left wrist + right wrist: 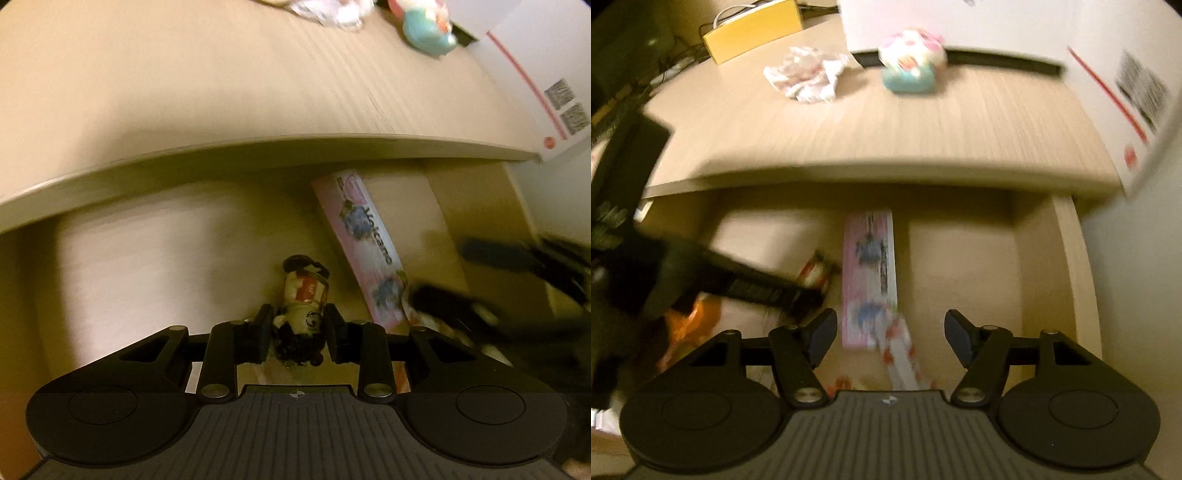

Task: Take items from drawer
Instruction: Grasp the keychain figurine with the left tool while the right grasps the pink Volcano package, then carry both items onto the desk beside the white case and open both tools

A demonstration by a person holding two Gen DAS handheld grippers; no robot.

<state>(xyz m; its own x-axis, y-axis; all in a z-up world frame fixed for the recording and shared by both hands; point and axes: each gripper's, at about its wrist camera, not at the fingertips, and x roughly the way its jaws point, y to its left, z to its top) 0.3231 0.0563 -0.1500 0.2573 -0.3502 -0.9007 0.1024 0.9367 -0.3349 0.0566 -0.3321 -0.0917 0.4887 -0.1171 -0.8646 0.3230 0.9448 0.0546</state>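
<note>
Now both grippers hang over the open drawer (1067, 258), one on a figurine, one empty.

Down in the drawer, the left gripper (298, 328) has its jaws closed on a small figurine (304, 295), whose dark-haired head sits between the pads while its body points away beyond the tips. Just right of those jaws lies a pink box (364, 243). The right gripper (890, 334) has its jaws apart and grips nothing; the pink box sits ahead of its left pad, a red-and-white packet (901, 350) between the pads. Beyond both, on the desk (849, 122), stands a plush toy (910, 61).
</note>
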